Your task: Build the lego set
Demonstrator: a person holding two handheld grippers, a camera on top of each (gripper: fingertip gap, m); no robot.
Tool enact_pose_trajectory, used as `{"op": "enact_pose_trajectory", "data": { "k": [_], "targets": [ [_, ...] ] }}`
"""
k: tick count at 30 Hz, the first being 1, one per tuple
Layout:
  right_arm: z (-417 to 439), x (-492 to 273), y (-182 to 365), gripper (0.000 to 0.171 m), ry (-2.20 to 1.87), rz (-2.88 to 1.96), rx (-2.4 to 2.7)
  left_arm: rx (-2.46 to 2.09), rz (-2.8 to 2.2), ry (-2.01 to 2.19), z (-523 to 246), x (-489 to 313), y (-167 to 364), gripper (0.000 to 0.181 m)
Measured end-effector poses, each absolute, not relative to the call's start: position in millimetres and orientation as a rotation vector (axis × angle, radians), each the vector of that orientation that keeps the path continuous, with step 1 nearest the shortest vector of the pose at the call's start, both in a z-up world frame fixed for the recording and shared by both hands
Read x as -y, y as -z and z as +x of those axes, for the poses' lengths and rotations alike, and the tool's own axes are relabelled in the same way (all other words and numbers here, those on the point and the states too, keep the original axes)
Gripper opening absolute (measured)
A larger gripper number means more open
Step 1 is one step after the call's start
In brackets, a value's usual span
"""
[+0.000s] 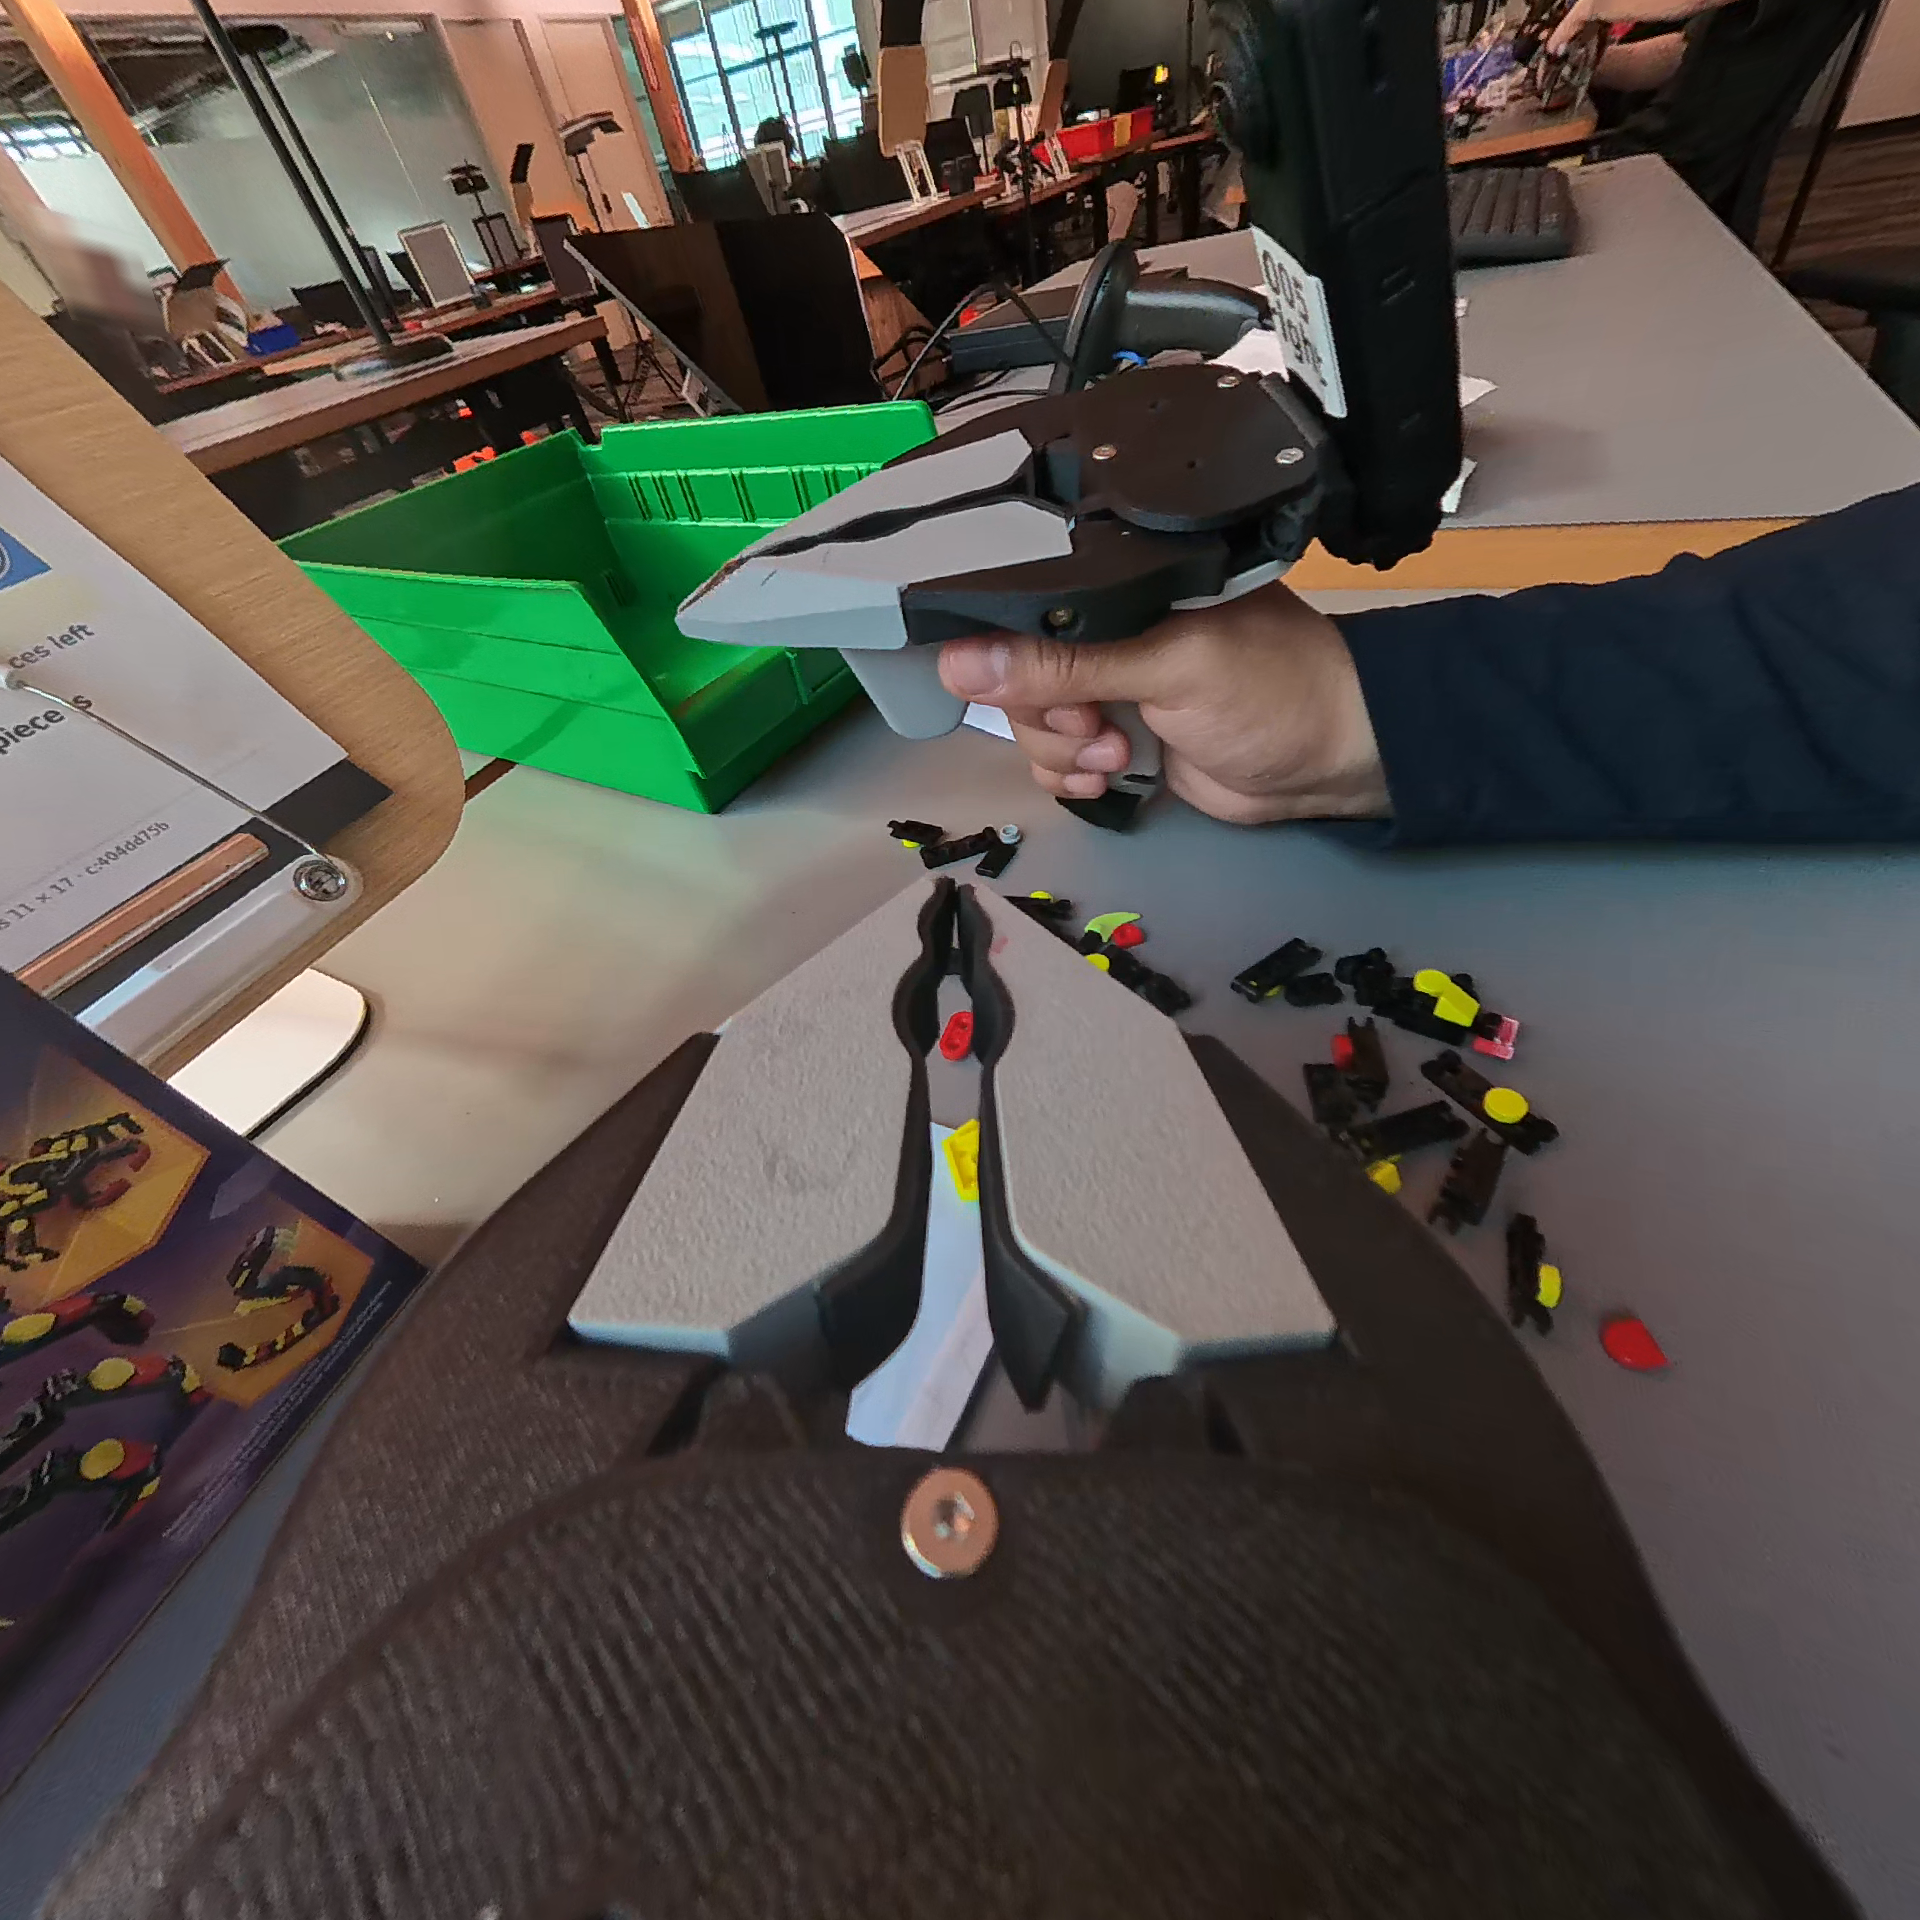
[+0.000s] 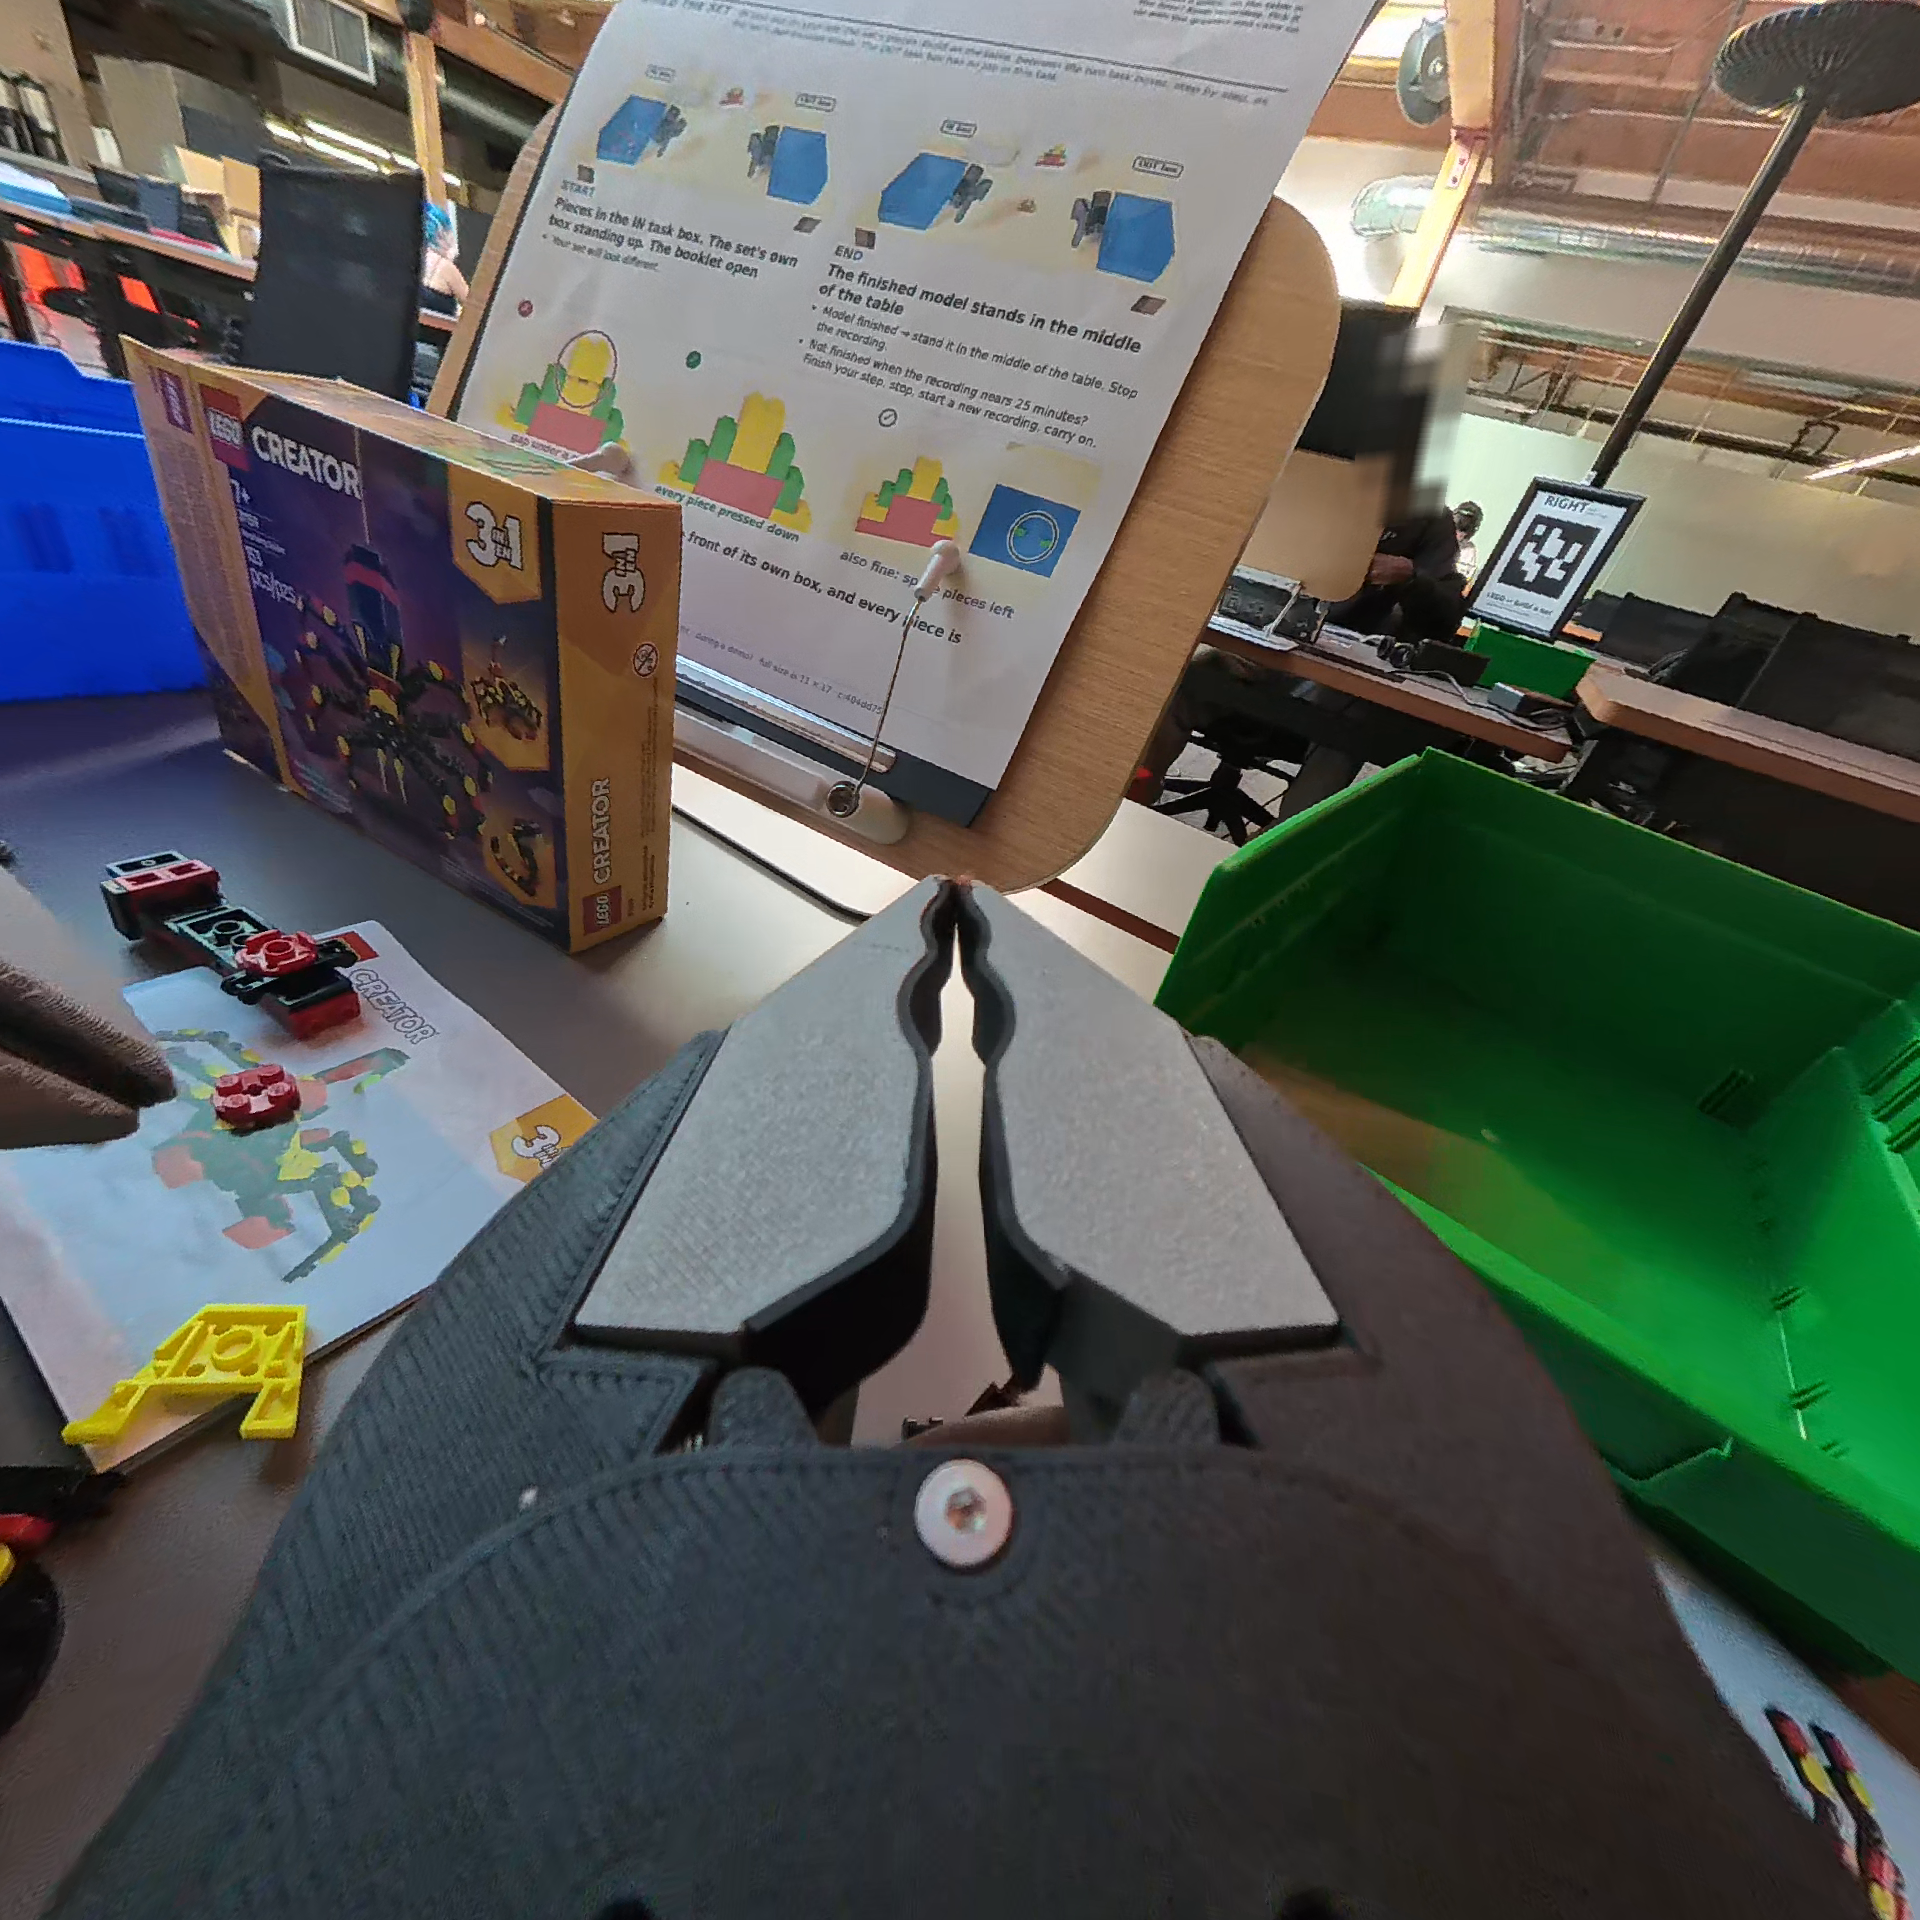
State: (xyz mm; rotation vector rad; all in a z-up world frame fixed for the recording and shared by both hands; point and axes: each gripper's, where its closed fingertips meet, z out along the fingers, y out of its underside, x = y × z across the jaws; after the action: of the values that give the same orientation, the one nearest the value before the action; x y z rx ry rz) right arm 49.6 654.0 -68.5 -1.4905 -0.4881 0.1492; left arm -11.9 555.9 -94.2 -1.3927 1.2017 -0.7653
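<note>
Left tongs [image 1: 958, 896] are closed w/ tips together, nothing between them, above loose black, yellow & red lego pieces [image 1: 1439, 1081] scattered on the grey table [image 1: 1714, 1558]. Right tongs [image 2: 953, 891] also pinched closed & empty, held up near the green bin [image 2: 1621, 1143]. Printed set box [image 2: 416, 644] stands in front of the instruction sheet [image 2: 883, 343] on its wooden stand; part-built black/red model [image 2: 244, 951] lies on the booklet [image 2: 312, 1174], yellow piece [image 2: 208, 1366] at its near edge.
</note>
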Motion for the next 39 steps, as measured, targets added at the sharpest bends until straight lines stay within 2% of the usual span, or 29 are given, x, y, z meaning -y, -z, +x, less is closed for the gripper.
{"op": "enact_pose_trajectory", "data": {
  "k": [29,35,39],
  "targets": [
    [42,-658,73,0.000,-0.204,-1.521,0.509,-1.205,-1.389,0.755,-12,-556,95,0.000],
    [43,-664,72,0.000,-0.222,-1.524,0.488,-1.221,-1.316,0.885,6,-547,86,0.000],
    [46,-663,70,0.000,-0.246,-1.508,0.465,-1.271,-1.293,0.830,20,-547,91,0.000]
  ]
}}
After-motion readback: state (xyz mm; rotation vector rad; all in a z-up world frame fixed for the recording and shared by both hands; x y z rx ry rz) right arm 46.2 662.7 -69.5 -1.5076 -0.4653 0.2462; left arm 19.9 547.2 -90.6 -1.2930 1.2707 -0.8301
